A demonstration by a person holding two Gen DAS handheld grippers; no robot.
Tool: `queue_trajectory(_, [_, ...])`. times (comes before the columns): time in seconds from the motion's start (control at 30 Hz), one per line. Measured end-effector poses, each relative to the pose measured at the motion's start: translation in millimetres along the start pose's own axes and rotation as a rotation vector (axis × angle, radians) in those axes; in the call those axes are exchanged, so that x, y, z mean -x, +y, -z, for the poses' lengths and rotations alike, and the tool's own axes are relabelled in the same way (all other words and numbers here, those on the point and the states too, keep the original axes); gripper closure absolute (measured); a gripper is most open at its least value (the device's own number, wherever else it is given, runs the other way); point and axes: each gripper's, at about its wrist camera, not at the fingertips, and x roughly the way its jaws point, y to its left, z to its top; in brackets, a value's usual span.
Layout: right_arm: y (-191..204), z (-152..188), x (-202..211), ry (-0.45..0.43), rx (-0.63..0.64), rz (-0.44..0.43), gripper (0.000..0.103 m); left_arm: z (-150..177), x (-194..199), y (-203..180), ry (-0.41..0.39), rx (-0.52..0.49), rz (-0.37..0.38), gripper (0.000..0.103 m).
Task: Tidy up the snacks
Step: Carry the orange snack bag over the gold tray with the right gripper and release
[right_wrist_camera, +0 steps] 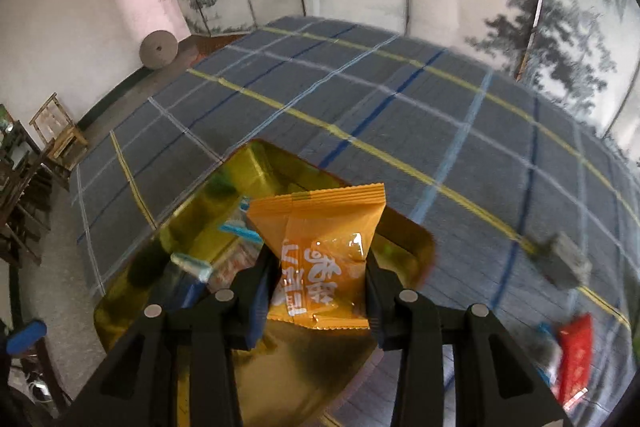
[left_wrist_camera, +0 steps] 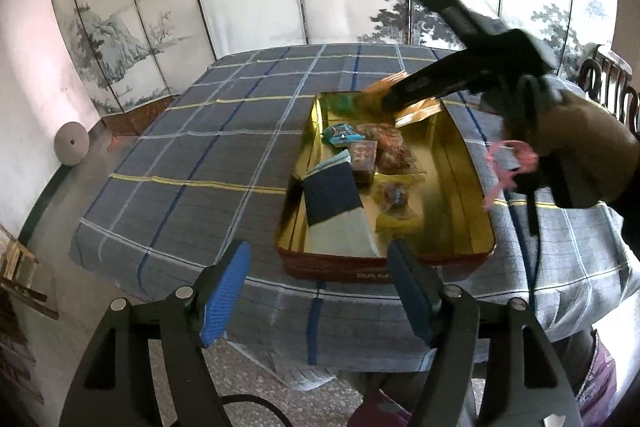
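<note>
While the left tool (left_wrist_camera: 320,291) gapes, the right tool (right_wrist_camera: 320,291) pinches a glossy orange packet (right_wrist_camera: 320,247).

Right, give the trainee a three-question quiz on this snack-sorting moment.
1. True or false: the left gripper grips a snack.
2. Which packet does the right gripper hold? A) orange packet B) red packet C) dark blue packet
3. Fill in: the orange packet hangs over the ___ tin.

Key:
1. False: its fingers are apart and hold nothing.
2. A
3. gold
</note>
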Motion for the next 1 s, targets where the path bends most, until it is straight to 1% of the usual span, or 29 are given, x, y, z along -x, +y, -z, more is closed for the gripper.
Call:
queue_trajectory(0.03, [2.8, -3.1, -5.4, 0.015, 0.006, 0.002, 0.063, -0.5, -0.8, 2.0, 0.001, 0.000, 0.000, 0.032])
queue_trajectory(0.17, [12.2, -17.6, -29.4, 0.076, 0.022, 0.010, 0.063, -0.2, -2.5, 9.7, -0.003, 0.006, -0.008, 0.031])
queue_trajectory(0.33, [21.2, -33.5, -50.2, 0.106, 0.014, 0.004, 0.063, 2.2, -5.2, 19.0, 0.005, 0.024, -0.009, 0.030])
queue_trajectory(0.43, [22.7, -40.4, -60.7, 0.125, -0.018, -0.029, 0.063, 3.5, -8.1, 22.9, 0.018, 0.036, -0.010, 0.030])
queue_trajectory(0.53, [25.1, -44.1, -64.8, 0.121, -0.030, -0.029, 0.061, 4.9, -8.9, 25.0, 0.023, 0.042, -0.013, 0.030])
queue_trajectory(0.57, [25.6, -44.0, -64.0, 0.115, -0.033, -0.034, 0.061, 4.9, -8.8, 25.0, 0.025, 0.044, -0.013, 0.030])
queue_trajectory(0.6, [25.6, -43.8, -62.7, 0.106, -0.037, -0.037, 0.057, 5.0, -8.7, 24.8, 0.027, 0.047, -0.013, 0.030])
queue_trajectory(0.63, [25.0, -42.8, -58.6, 0.087, -0.043, -0.044, 0.054, 5.0, -8.6, 24.5, 0.030, 0.050, -0.011, 0.030])
queue_trajectory(0.7, [22.1, -40.7, -48.5, 0.044, -0.058, -0.069, 0.051, 3.9, -7.3, 22.6, 0.034, 0.053, -0.008, 0.030])
queue_trajectory(0.77, [18.6, -39.0, -38.6, 0.013, -0.067, -0.076, 0.051, 3.7, -3.9, 20.2, 0.030, 0.047, -0.010, 0.030])
queue_trajectory(0.83, [14.6, -33.7, -20.7, -0.041, -0.068, -0.079, 0.051, 2.9, 1.4, 15.9, 0.017, 0.037, -0.015, 0.027])
queue_trajectory(0.97, [-3.0, -3.4, 27.3, -0.162, -0.078, -0.089, 0.049, 0.6, 10.4, 5.9, 0.001, 0.011, -0.007, 0.026])
queue_trajectory(1.0, [-11.8, 13.4, 43.6, -0.196, -0.078, -0.075, 0.048, -0.4, 12.2, 2.3, -0.001, 0.002, -0.002, 0.025])
